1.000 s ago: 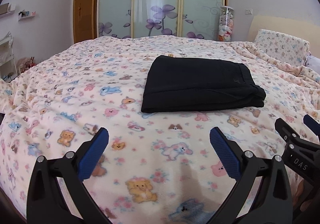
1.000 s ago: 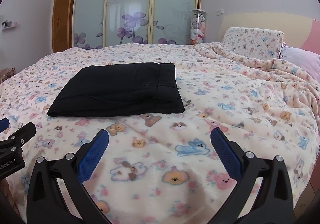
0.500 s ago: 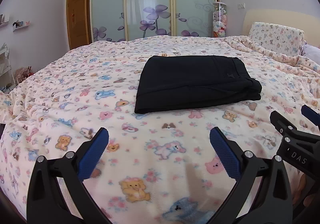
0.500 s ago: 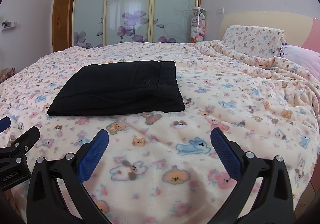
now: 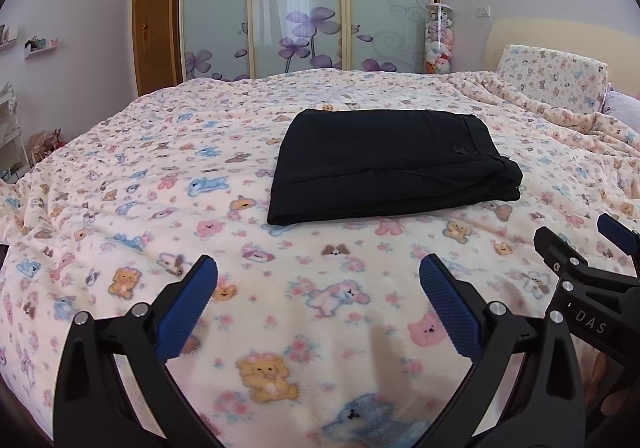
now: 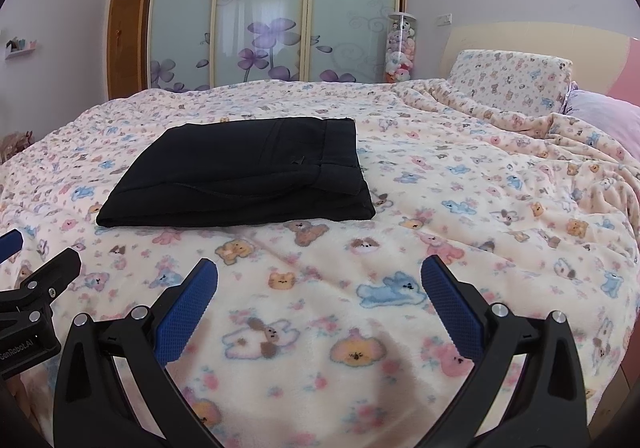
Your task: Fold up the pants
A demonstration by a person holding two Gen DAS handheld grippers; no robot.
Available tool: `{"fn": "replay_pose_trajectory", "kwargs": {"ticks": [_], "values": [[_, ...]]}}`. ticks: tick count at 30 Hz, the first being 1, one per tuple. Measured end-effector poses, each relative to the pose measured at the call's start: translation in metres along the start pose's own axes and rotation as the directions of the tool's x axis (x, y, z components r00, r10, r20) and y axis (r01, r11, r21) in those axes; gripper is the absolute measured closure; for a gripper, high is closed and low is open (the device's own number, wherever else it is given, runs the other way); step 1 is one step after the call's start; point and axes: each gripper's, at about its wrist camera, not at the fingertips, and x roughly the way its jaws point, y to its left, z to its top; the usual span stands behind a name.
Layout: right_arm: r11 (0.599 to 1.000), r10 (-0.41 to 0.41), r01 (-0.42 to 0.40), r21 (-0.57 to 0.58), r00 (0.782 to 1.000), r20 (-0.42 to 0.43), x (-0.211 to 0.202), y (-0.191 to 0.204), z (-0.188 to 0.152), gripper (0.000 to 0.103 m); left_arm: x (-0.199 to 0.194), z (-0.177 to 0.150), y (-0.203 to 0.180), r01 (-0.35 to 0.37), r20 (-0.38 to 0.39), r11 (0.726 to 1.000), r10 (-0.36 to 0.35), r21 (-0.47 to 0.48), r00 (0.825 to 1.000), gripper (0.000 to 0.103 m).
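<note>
Folded pants point(image 5: 392, 163) on blanket point(image 5: 160, 207)

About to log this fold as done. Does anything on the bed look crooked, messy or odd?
Nothing stands out. The black pants lie folded in a flat rectangle on the blanket, edges fairly even, both grippers clear of them.

White capital letters "DAS" are printed on the black body of the right claw point(image 5: 616, 244), seen at the right edge of the left wrist view. White lettering reading "GenRobot.AI", its first letter cut off by the frame edge, runs along the black body of the left claw point(image 6: 24, 252) in the right wrist view.
</note>
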Motion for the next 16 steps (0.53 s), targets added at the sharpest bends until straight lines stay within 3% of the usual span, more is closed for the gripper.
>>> {"fn": "replay_pose_trajectory", "kwargs": {"ticks": [16], "values": [[1.0, 0.008, -0.008, -0.001, 1.0, -0.01, 0.0046, -0.0014, -0.0002, 0.001, -0.0012, -0.0001, 0.0029, -0.038, 0.006, 0.999, 0.038, -0.011, 0.999, 0.002]]}}
